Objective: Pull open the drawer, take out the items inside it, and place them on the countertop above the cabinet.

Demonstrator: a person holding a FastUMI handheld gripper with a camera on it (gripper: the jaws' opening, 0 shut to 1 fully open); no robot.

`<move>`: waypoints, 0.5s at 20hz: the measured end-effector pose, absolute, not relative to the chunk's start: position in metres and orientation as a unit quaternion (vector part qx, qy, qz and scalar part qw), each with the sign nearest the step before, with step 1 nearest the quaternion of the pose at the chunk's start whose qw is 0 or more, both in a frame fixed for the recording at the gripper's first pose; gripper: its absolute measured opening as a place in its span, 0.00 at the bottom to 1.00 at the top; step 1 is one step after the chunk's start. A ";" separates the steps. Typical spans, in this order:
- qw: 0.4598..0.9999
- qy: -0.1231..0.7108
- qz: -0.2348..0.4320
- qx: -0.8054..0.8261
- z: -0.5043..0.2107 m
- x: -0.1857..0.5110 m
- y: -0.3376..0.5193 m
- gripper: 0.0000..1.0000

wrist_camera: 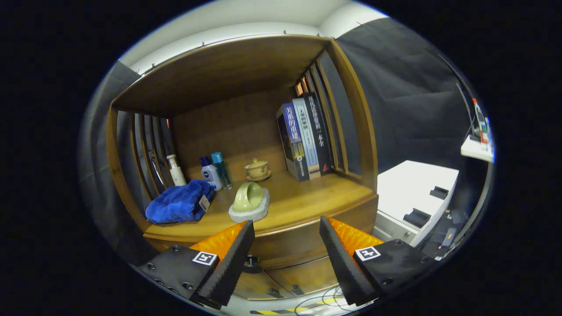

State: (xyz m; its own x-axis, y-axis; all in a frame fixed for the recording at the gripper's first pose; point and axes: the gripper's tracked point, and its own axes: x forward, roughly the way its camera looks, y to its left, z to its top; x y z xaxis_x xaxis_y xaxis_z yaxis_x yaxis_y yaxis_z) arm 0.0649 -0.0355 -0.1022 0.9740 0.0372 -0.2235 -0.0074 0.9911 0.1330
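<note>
My claw (286, 259) is spread apart, holding nothing. Between its fingers sits the wooden drawer front (285, 248), shut, its small dark knob (251, 262) within easy reach. Beyond, a blue folded cloth (179, 203) rests on the wooden tabletop (316, 195).

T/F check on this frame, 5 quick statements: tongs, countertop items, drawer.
1. The tongs are open with nothing between them. True.
2. A blue folded cloth lies on the wooden countertop. True.
3. The row of upright books stands next to the blue cloth. False: the books stand at the far side of the shelf from the cloth, with bottles and cups between.
4. The pale green cup on the white pad is gripped by the tongs. False: it sits on the countertop beyond them, apart.
5. The small dark drawer knob is below the countertop edge, near one finger. True.
</note>
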 end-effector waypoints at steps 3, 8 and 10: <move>0.996 0.074 0.010 0.058 -0.045 0.055 -0.033 0.98; 0.995 0.068 -0.006 0.074 0.009 0.036 -0.035 0.98; 0.995 0.060 -0.010 0.082 0.023 0.031 -0.036 0.98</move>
